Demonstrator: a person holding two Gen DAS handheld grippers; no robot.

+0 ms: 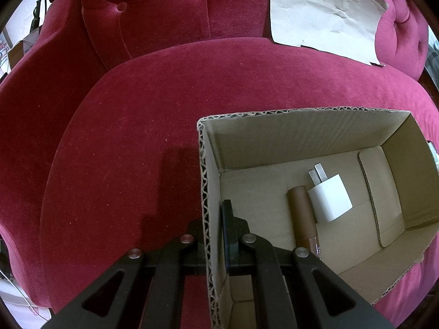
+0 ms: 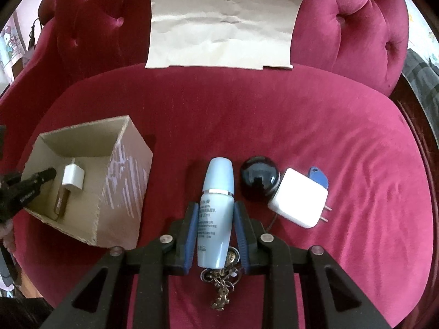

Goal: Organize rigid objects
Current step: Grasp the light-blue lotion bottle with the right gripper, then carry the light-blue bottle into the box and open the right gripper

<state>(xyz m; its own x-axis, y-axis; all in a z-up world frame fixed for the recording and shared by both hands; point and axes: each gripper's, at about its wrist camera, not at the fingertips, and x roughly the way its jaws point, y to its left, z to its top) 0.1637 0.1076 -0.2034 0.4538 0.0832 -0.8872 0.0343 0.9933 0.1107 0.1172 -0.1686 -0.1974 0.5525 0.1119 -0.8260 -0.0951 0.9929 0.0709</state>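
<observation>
My left tongs (image 1: 216,235) pinch the box (image 1: 204,192) wall, steadying it on the sofa (image 1: 137,137). My right tongs (image 2: 215,219) clamp the bottle (image 2: 215,205) lying at the seat's front edge. Next I'd lift it across into the box.

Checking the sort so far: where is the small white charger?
In the box, beside the brown tube, in both views.

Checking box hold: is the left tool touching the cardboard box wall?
Touching. Left wrist view shows the left tool shut on the cardboard box wall, one finger inside, one outside.
</observation>
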